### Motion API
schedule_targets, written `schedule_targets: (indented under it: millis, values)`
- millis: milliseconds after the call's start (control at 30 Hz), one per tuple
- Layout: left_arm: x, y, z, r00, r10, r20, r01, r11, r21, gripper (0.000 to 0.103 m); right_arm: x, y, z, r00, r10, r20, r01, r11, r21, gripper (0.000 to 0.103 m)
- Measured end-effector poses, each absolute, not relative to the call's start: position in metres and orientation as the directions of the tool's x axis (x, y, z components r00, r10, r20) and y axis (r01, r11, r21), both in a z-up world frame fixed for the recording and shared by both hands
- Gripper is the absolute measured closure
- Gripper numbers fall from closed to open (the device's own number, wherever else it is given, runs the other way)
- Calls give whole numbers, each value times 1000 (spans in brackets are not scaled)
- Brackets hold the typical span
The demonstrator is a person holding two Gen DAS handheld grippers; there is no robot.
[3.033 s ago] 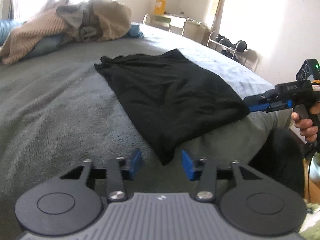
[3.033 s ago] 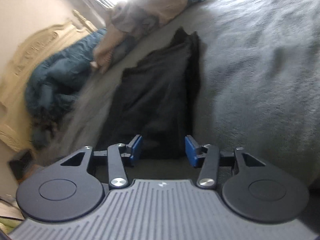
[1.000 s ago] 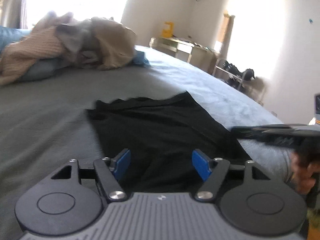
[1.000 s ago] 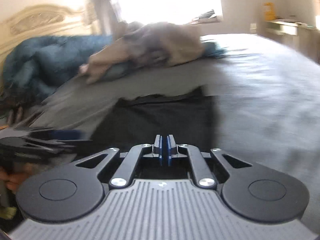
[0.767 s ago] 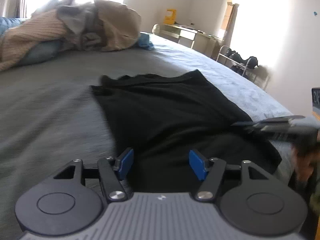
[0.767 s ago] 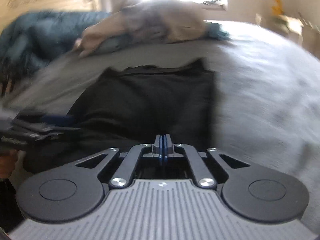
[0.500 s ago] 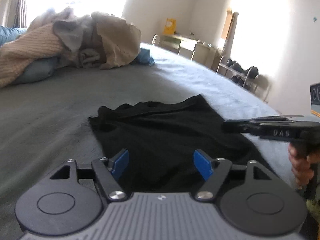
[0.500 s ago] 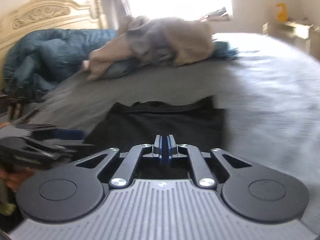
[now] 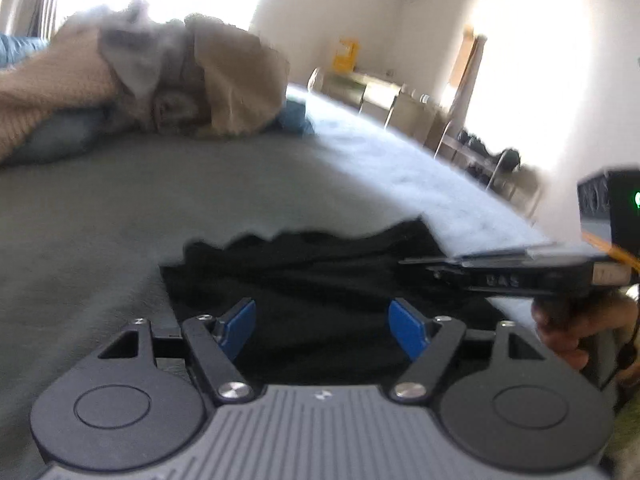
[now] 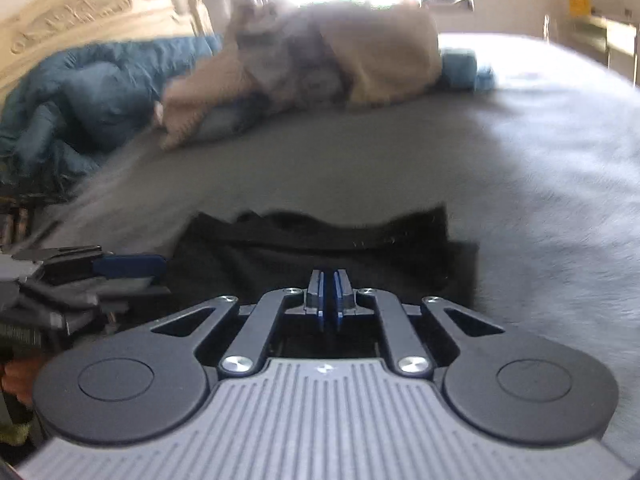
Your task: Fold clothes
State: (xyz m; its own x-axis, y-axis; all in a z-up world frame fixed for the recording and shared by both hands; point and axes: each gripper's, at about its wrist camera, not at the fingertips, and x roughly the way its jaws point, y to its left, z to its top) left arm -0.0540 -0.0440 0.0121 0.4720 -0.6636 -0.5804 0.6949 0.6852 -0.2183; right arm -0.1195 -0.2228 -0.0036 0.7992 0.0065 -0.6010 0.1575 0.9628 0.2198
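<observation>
A black garment (image 9: 320, 272) lies flat on the grey bed (image 9: 100, 208), its wavy far edge turned away from me. My left gripper (image 9: 322, 326) hovers over its near left part; the blue pads stand well apart and are closing, with cloth below them and none pinched. In the right wrist view the same garment (image 10: 320, 248) lies just ahead of my right gripper (image 10: 329, 296), whose pads are shut together. I cannot tell whether cloth is caught in them. The right gripper (image 9: 408, 263) also reaches in from the right over the garment, and the left gripper (image 10: 160, 268) shows at the left.
A pile of beige and grey clothes (image 9: 160, 80) sits at the far end of the bed. A blue duvet (image 10: 80, 96) bunches against the carved headboard (image 10: 80, 4). A desk (image 9: 380, 92) and a rack stand along the far wall. A hand (image 9: 580, 328) grips the right tool's handle.
Both grippers have moved in lower over the garment, which now looks shorter and nearer. The right pads stayed shut and the left pads stayed apart.
</observation>
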Motion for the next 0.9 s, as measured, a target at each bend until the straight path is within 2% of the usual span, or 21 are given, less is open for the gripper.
schedule_targets:
  millis: [33,67,100,167,233,300,400,500,533,600,733,900]
  values:
    - [-48,-44,6,486,-640,-596,687,701,-193,44,-115,-229,-8,794,-19,-608,183,961,209,101]
    - [-43,-36,6,477,-655,-586,690,692,-212,45,-112,-236,-13,788,-47,-614,211,957,197,103]
    - [-39,-29,9,463,-667,-583,686,687,-240,44,-114,-242,-11,790,-58,-611,236,948,215,103]
    - [-38,-19,18,486,-647,-588,665,710,-232,29,-124,-247,-1,805,-57,-590,240,942,236,100]
    - [-41,-20,24,520,-643,-562,666,717,-206,23,-130,-240,10,817,-51,-574,205,956,207,97]
    - [-40,-32,25,489,-670,-559,687,690,-226,23,-119,-235,9,807,13,-590,144,965,218,97]
    - [-28,-58,19,461,-655,-598,680,694,-236,23,-86,-234,-9,762,16,-647,135,973,184,99]
    - [-17,-71,15,490,-599,-633,631,745,-216,24,-69,-250,-10,762,-85,-642,229,962,145,103]
    - [-15,-72,17,488,-593,-641,620,752,-225,24,-72,-256,-3,761,-138,-633,290,947,141,99]
    - [-13,-74,21,484,-575,-659,601,766,-228,24,-79,-256,9,782,-125,-611,279,947,163,97]
    - [-16,-78,27,497,-526,-690,568,798,-199,24,-72,-234,5,753,44,-656,124,970,207,97]
    - [-26,-88,28,499,-453,-738,578,809,-106,22,-68,-263,-4,711,-211,-671,356,931,85,96]
